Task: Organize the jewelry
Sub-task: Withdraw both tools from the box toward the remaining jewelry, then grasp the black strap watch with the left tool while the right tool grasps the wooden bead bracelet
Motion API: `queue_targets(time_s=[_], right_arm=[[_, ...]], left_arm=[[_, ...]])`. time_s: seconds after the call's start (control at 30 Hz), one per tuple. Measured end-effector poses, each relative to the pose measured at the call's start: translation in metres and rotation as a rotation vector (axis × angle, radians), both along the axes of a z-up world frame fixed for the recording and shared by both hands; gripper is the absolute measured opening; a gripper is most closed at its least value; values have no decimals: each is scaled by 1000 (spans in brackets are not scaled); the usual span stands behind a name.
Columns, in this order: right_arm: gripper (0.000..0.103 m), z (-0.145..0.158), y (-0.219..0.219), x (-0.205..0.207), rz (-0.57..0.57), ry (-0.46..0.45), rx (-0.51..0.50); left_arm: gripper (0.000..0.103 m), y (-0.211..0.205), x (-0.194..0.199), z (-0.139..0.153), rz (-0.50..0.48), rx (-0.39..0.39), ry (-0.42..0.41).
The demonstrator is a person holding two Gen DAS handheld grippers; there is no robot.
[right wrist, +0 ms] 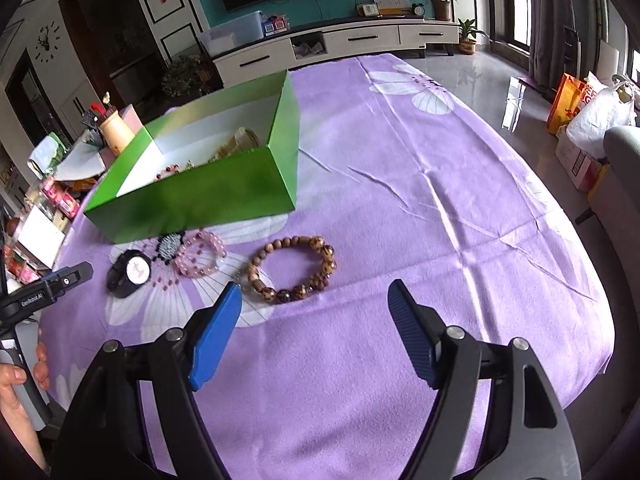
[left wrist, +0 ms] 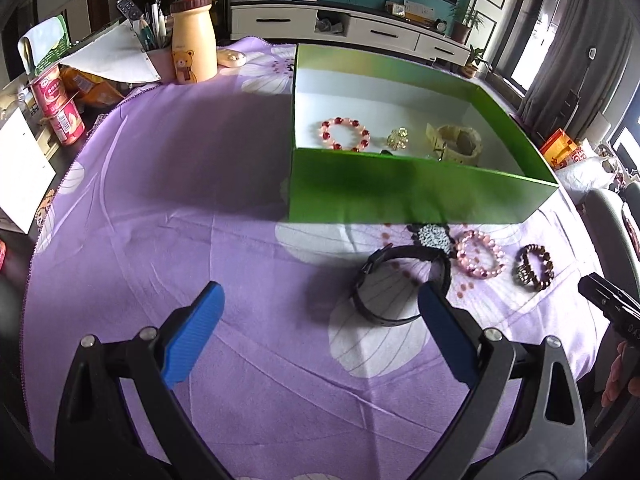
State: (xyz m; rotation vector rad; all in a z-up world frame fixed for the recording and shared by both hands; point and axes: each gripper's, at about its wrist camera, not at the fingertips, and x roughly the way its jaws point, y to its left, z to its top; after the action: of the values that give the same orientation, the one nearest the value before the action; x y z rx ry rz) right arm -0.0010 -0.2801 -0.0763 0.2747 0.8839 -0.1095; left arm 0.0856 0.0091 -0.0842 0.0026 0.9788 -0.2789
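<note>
A green box [left wrist: 416,196] [right wrist: 208,200] stands on the purple flowered cloth; inside lie a red bead bracelet [left wrist: 345,134], a gold piece [left wrist: 398,139] and a cream watch [left wrist: 458,142]. In front of it lie a black watch [left wrist: 400,284] [right wrist: 130,272], a sparkly black piece [left wrist: 434,236] [right wrist: 168,246], a pink bead bracelet [left wrist: 480,254] [right wrist: 200,258] and a brown bead bracelet [left wrist: 534,267] [right wrist: 292,268]. My left gripper [left wrist: 320,298] is open, its right finger just in front of the black watch. My right gripper [right wrist: 316,294] is open, just short of the brown bracelet.
At the table's left stand a tan bear bottle [left wrist: 192,40], a pen cup [left wrist: 154,46], red yogurt cups [left wrist: 60,110] and snack packets. Bags [right wrist: 592,108] sit on the floor to the right. A hand [right wrist: 20,376] holds the left gripper's handle.
</note>
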Motion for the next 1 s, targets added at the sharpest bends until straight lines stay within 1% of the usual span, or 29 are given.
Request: queue_targets(time_s=[0.17, 0.27, 0.4, 0.47, 0.53, 0.63, 0.77, 0.83, 0.87, 0.9, 0.93, 0.97, 1.0], right_arm=[[58, -14, 2, 9, 2, 26, -24], [52, -19, 2, 15, -1, 32, -32], [44, -25, 3, 23, -1, 40, -47], [40, -27, 4, 27, 3, 44, -52], [38, -29, 6, 31, 10, 50, -63], [35, -32, 9, 36, 20, 59, -78], [32, -36, 11, 41, 23, 65, -90], [31, -37, 13, 43, 24, 65, -104], [30, -37, 13, 44, 24, 66, -110], [27, -37, 14, 44, 23, 66, -120], [26, -37, 15, 45, 22, 68, -137], [23, -38, 16, 46, 23, 68, -149], [18, -38, 17, 47, 23, 67, -163]], left_arm=[[96, -6, 5, -7, -28, 17, -3], [90, -13, 8, -9, -54, 40, -10], [80, -20, 13, -14, -86, 58, -8], [74, -23, 15, -18, -99, 65, -1], [65, -26, 18, -22, -108, 73, 8], [53, -29, 20, -27, -122, 78, 22], [46, -33, 20, -29, -141, 97, 14], [40, -35, 19, -30, -158, 103, 8], [38, -38, 17, -30, -171, 120, -1], [34, -40, 15, -30, -178, 128, -7], [26, -42, 14, -30, -194, 128, -10], [22, -44, 12, -30, -203, 128, -12], [17, -46, 11, -29, -209, 130, -14]])
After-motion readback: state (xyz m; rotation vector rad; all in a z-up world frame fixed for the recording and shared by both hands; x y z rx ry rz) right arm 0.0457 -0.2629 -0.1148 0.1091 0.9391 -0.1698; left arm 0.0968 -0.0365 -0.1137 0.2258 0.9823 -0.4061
